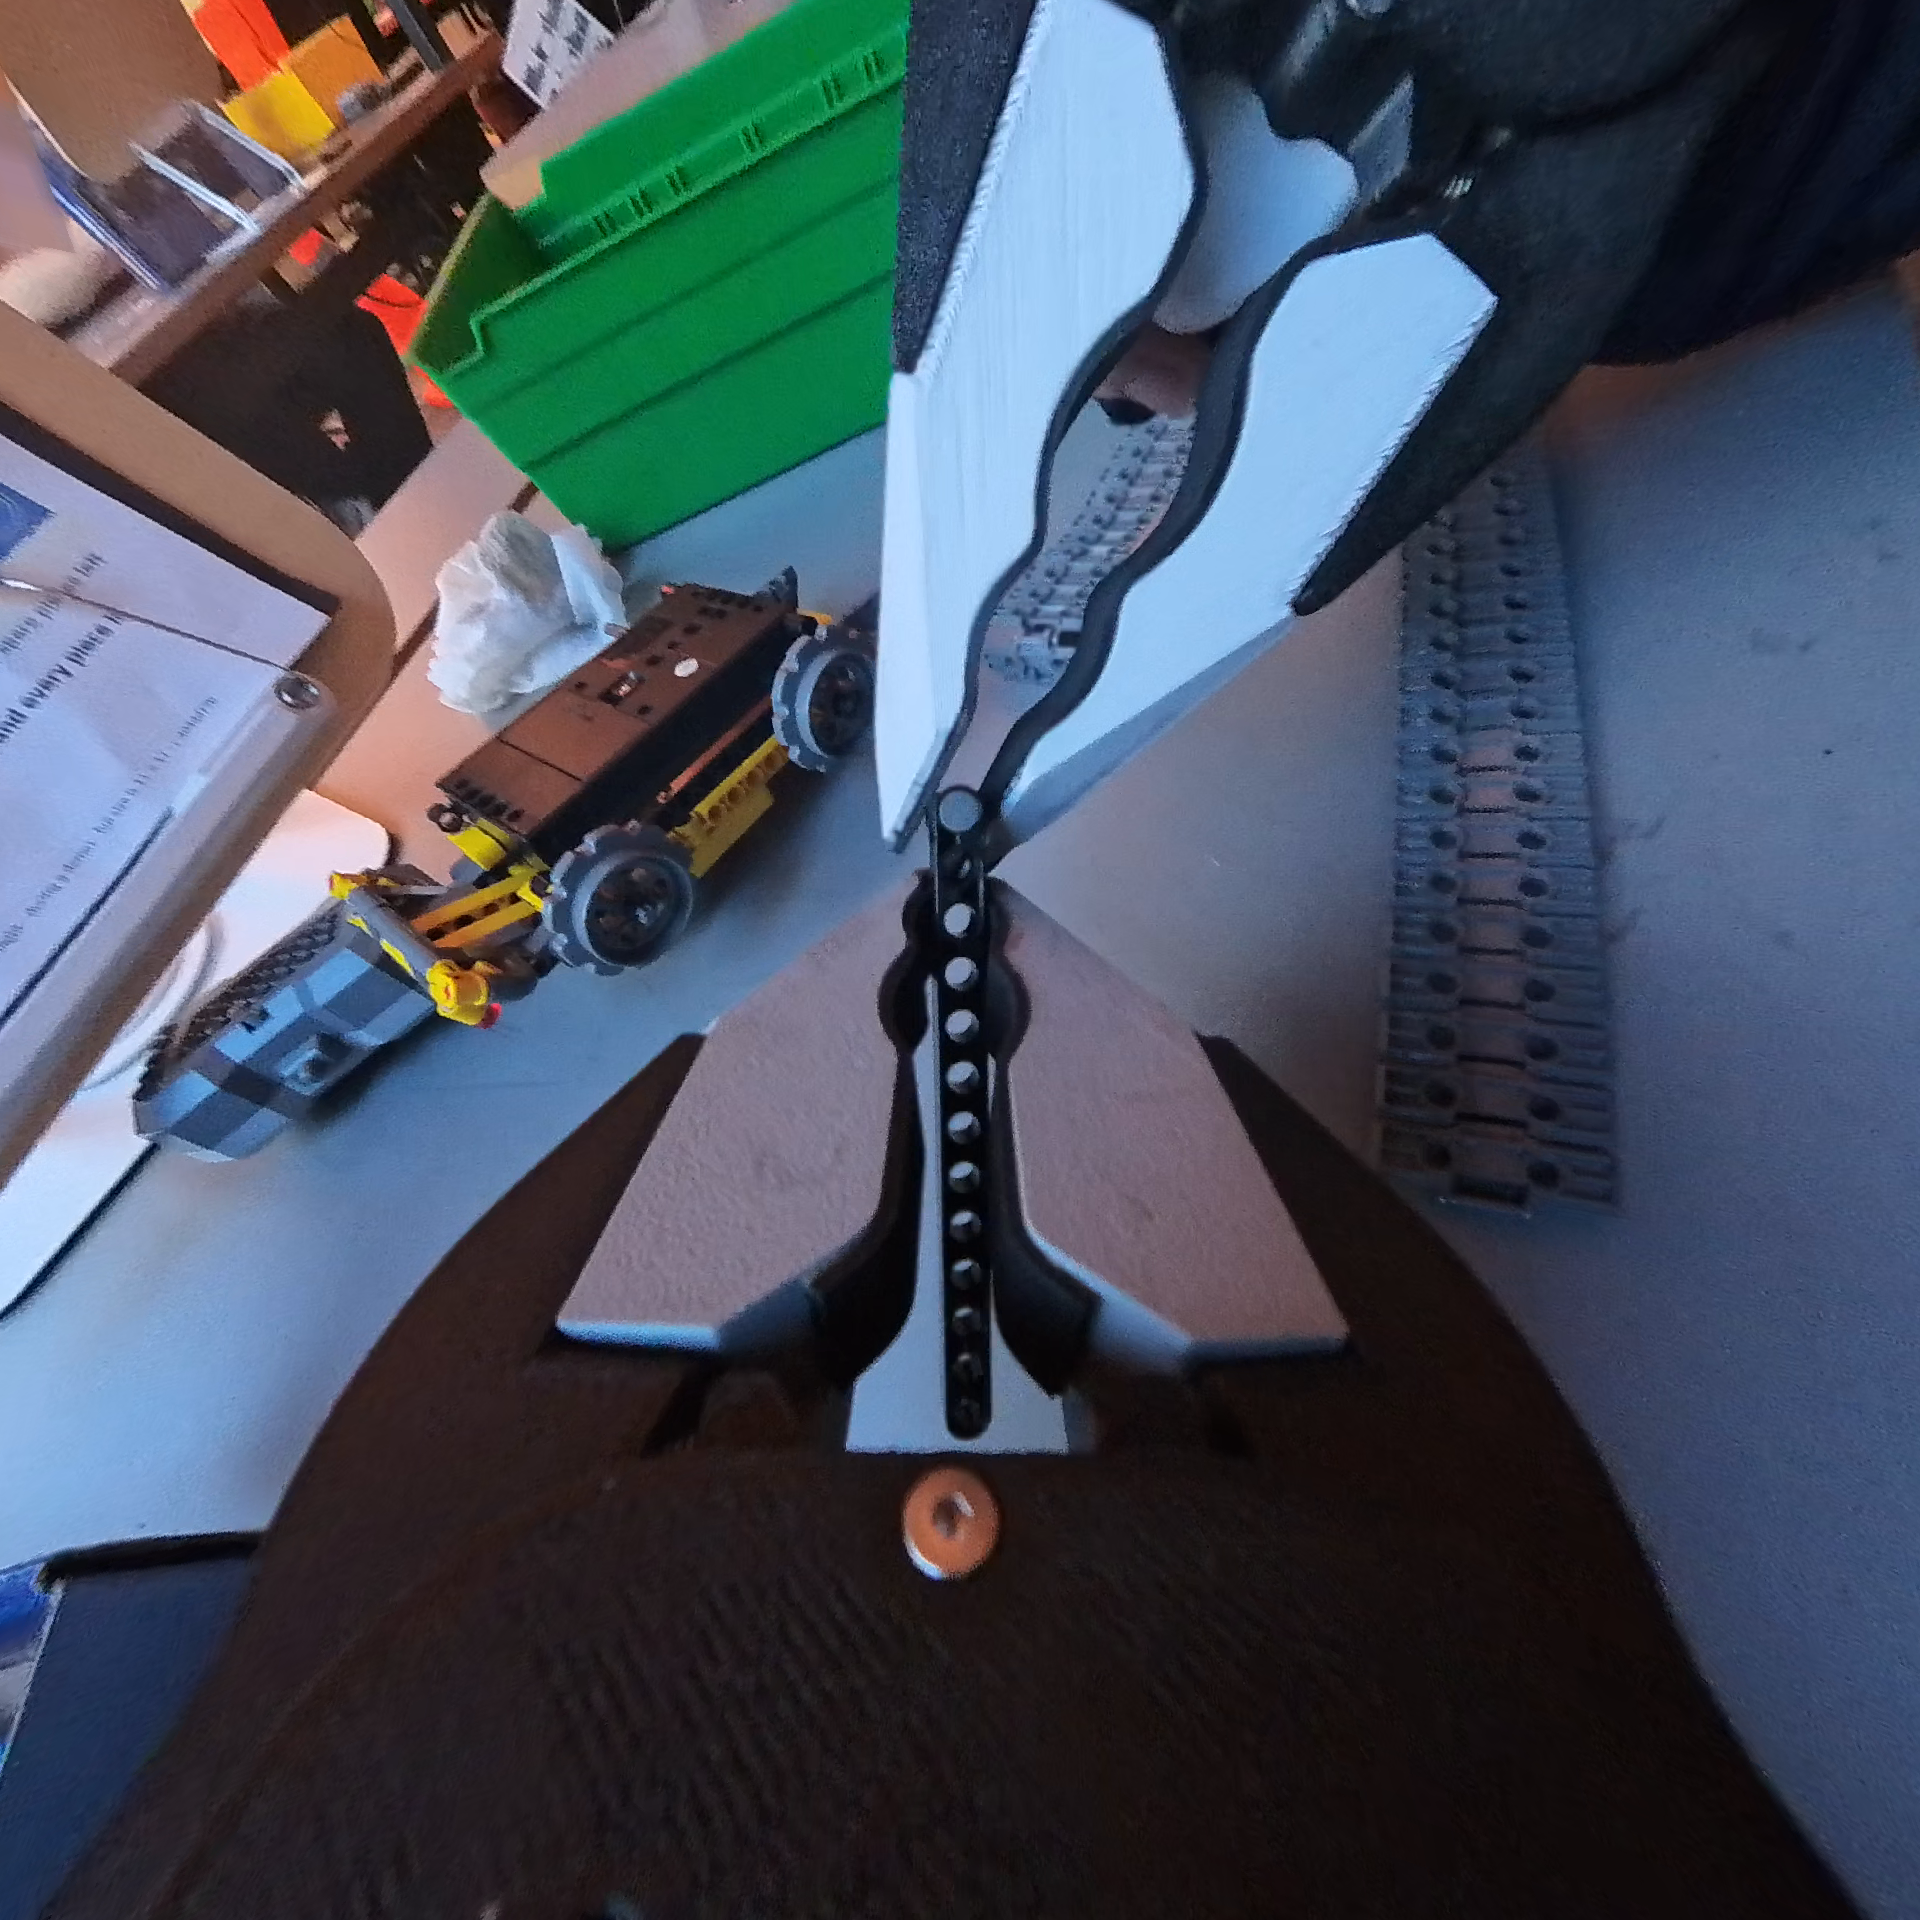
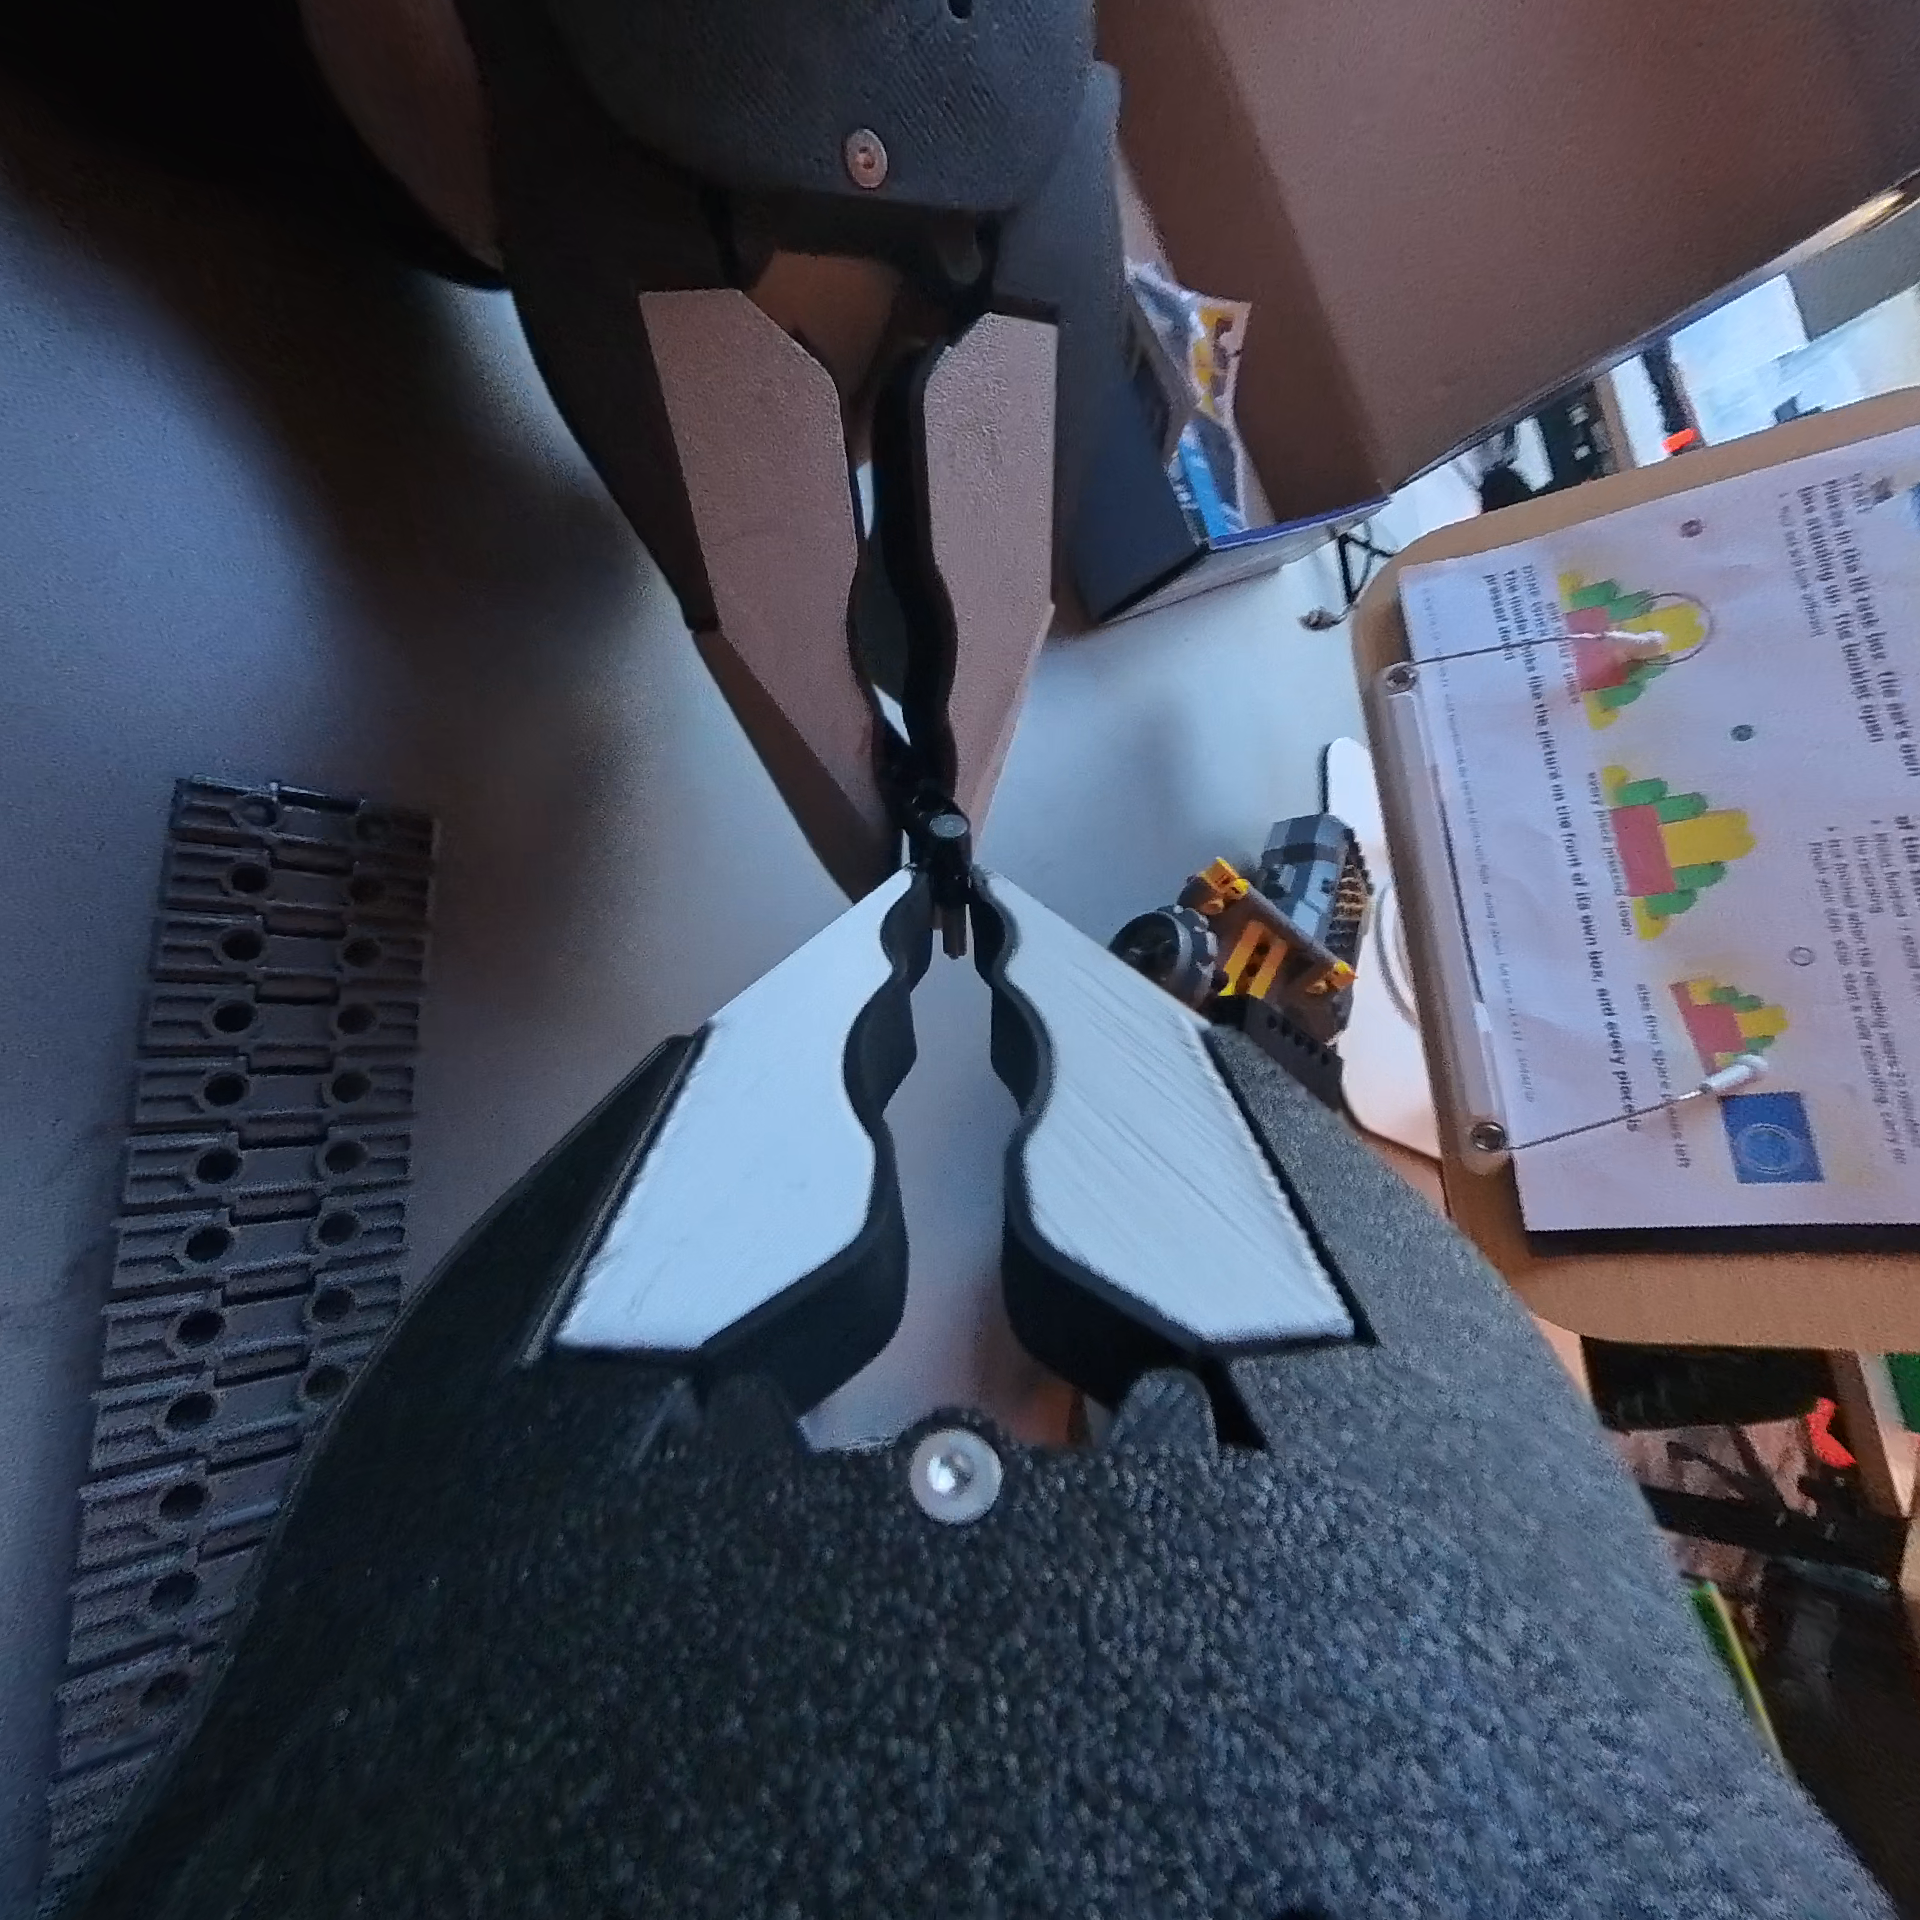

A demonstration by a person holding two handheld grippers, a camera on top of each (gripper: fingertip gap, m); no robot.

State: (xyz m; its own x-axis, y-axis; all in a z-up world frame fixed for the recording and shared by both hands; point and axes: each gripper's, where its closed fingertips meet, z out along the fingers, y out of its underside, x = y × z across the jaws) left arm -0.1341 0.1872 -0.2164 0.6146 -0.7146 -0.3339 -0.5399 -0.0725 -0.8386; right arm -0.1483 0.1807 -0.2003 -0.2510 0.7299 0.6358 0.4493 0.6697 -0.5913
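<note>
My left gripper (image 1: pixel 961 914), with brown fingers, is shut on a long black beam with a row of holes (image 1: pixel 961 1122) that runs back between its jaws. My right gripper (image 1: pixel 961 831), with white fingers, comes in from above, tip to tip with the left. It is shut on a small dark pin (image 1: pixel 961 808) at the beam's far end. In the right wrist view my right gripper (image 2: pixel 945 894) pinches the pin (image 2: pixel 948 831). The left gripper (image 2: pixel 925 821) faces it, holding the beam (image 2: pixel 920 623) edge-on. Both are held above the grey table (image 1: pixel 1745 727).
A black and yellow toy vehicle with grey wheels (image 1: pixel 644 748) lies on the table to the left, next to a crumpled white wad (image 1: pixel 520 613). A green crate (image 1: pixel 675 260) stands behind. A grey tread strip (image 1: pixel 1496 883) lies to the right. A board with a printed sheet (image 2: pixel 1662 831) stands beside the vehicle. Both grippers' tips are close together, under 4 cm apart. From either gripper's tips it is about 30 centimetres to the crumpled white wad (image 1: pixel 520 613).
</note>
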